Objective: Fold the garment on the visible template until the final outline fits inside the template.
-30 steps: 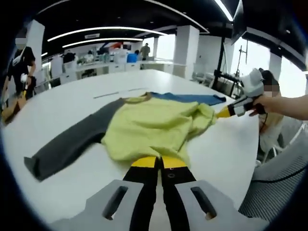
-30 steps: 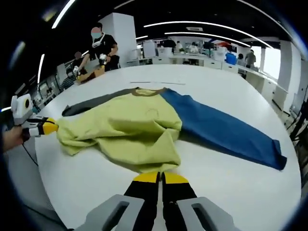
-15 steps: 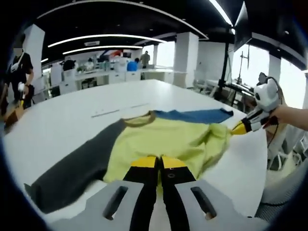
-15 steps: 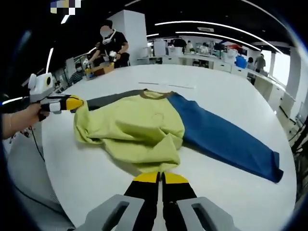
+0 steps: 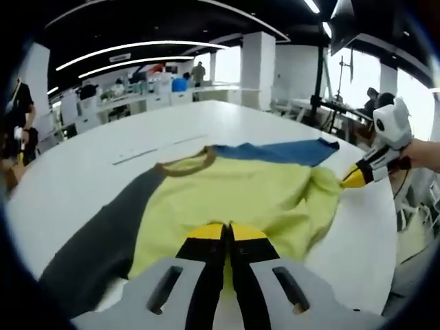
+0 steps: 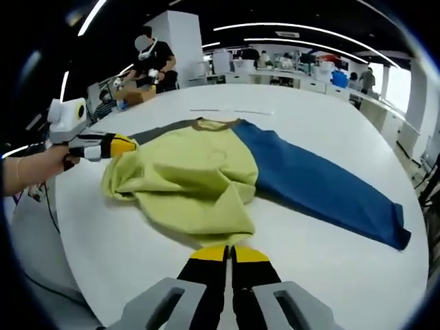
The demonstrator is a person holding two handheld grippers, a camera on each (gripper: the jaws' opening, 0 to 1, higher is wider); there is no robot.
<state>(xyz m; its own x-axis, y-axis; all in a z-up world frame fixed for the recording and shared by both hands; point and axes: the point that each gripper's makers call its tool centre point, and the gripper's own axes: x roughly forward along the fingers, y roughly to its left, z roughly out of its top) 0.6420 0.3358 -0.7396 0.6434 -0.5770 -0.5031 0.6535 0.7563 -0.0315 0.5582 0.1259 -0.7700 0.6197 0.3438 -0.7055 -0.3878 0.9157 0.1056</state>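
Two pairs of yellow-tipped fingers are closed, each on the yellow hem of the garment (image 5: pixel 227 199). The left gripper (image 5: pixel 227 234) pinches the hem at the bottom of the left gripper view; in the right gripper view it enters from the left (image 6: pixel 124 146), clamped on a bunched corner of cloth. The right gripper (image 6: pixel 228 254) holds the near edge in its own view and appears at the right of the left gripper view (image 5: pixel 354 179), shut on the opposite corner.

Compared with one second ago, the yellow body lies flatter and wider in the left gripper view: the crumpled heap has been drawn out, the brown collar (image 5: pixel 184 165) now shows as a clear arc, and the two held corners stand further apart. This reads as a spreading or tensioning step; no fold is yet made, so the task appears to be at an early stage.

The garment rests on the white tabletop (image 6: pixel 330 124), its blue sleeve (image 6: pixel 323 189) extended to one side and its dark grey sleeve (image 5: pixel 103 240) to the other. Wrinkles remain near the right gripper.

No template outline can be made out on the tabletop; a thin pale strip (image 5: pixel 158 146) beyond the collar is too faint to identify. The grey sleeve's cuff is cut off at the edge of the left gripper view, and the hem between the fingers is hidden behind them.
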